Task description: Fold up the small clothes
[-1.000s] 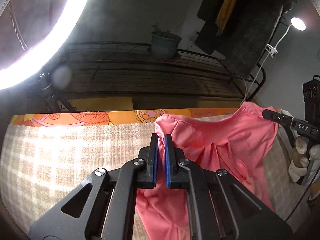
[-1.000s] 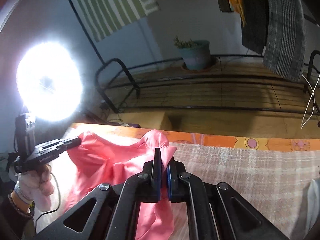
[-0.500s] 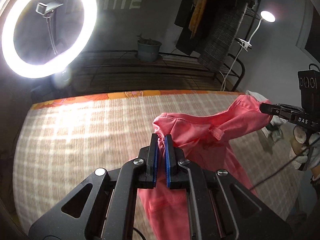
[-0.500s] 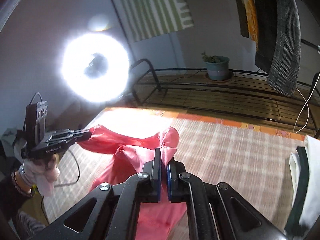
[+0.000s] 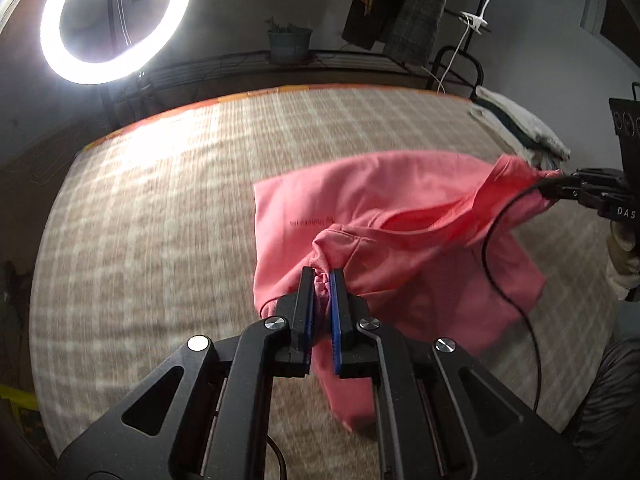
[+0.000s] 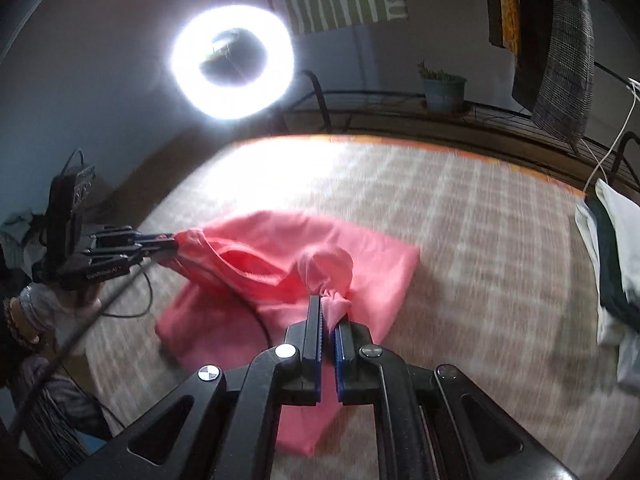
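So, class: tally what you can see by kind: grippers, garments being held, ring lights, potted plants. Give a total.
Grippers: 2, left gripper, right gripper
Held garments: 1, pink garment
Ring lights: 1, ring light
Potted plants: 1, potted plant
Total: 5

Each hand-held gripper (image 5: 321, 280) (image 6: 327, 306) is matte black with blue pads, silver screws and a trailing black cable (image 5: 508, 280); a beaded bracelet (image 6: 16, 320) circles one wrist.
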`<state>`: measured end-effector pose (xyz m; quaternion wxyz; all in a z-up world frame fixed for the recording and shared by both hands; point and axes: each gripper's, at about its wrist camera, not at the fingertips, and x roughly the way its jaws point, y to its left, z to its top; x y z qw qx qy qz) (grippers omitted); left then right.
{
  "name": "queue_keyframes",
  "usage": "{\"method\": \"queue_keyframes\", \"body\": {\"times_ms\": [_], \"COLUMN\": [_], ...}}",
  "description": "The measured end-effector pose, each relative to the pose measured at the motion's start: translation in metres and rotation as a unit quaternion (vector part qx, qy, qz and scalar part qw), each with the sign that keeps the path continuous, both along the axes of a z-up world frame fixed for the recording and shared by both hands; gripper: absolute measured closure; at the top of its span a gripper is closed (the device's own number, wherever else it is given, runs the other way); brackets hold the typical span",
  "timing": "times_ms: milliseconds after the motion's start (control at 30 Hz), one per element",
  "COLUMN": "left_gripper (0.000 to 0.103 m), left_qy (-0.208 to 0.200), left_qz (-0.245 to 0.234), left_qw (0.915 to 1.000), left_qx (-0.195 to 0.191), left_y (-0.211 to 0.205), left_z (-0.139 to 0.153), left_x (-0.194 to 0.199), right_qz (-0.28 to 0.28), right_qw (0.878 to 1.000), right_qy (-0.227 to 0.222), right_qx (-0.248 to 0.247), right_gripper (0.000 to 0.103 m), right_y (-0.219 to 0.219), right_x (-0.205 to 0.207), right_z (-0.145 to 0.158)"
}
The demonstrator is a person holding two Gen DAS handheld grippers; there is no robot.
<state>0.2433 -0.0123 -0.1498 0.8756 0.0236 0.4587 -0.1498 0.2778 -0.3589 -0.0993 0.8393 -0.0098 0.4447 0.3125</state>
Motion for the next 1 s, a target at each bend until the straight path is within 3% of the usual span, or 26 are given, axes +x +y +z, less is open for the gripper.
{"method": "queue_keyframes", "body": {"times_ms": [67,167,367,433,500,633,700,733,833,900,1000], "left_gripper": [0.099,0.095,0.094,0.086,0.067,0.067,0.067,0.067,0.064,0.063,0.063], "left_qy": [0.005,0.007,0.005,0.006,0.012,0.048,0.082,0.1,0.127,0.138,0.158], "left_qz": [-0.01,-0.025,-0.018,-0.012,-0.002,0.033,0.072,0.1,0.145,0.165,0.172], "left_qw": [0.9999,0.9994,0.9996,0.9999,0.9999,0.9966,0.9883,0.98,0.962,0.9504,0.9355], "left_qx": [0.002,0.023,0.022,0.009,-0.011,-0.058,-0.106,-0.14,-0.193,-0.225,-0.265], "left_y": [-0.002,-0.003,0.013,0.018,0.021,0.022,0.033,0.042,0.06,0.07,0.073], "left_z": [-0.001,0.0,0.012,0.015,0.014,0.001,-0.009,-0.014,-0.021,-0.023,-0.03], "left_x": [-0.011,-0.031,-0.058,-0.061,-0.062,-0.055,-0.053,-0.05,-0.049,-0.05,-0.048], "right_qz": [0.012,0.018,0.026,0.026,0.019,0.004,-0.01,-0.023,-0.086,-0.124,-0.145], "right_qw": [1.0,1.0,0.999,0.999,0.998,0.998,0.999,0.999,0.992,0.978,0.958], "right_qy": [-0.004,-0.015,-0.038,-0.046,-0.053,-0.055,-0.032,-0.019,0.051,0.105,0.15], "right_qx": [-0.005,-0.011,0.01,0.013,0.016,0.01,0.023,0.029,0.072,0.128,0.198], "right_gripper": [0.095,0.079,0.079,0.074,0.072,0.071,0.071,0.071,0.07,0.065,0.065], "right_y": [-0.003,-0.012,-0.038,-0.039,-0.036,-0.019,-0.011,-0.009,-0.016,-0.03,-0.044], "right_x": [-0.014,-0.033,-0.08,-0.091,-0.098,-0.098,-0.091,-0.088,-0.074,-0.07,-0.064], "right_z": [0.003,0.013,0.041,0.044,0.042,0.026,0.013,0.008,-0.016,-0.034,-0.048]}}
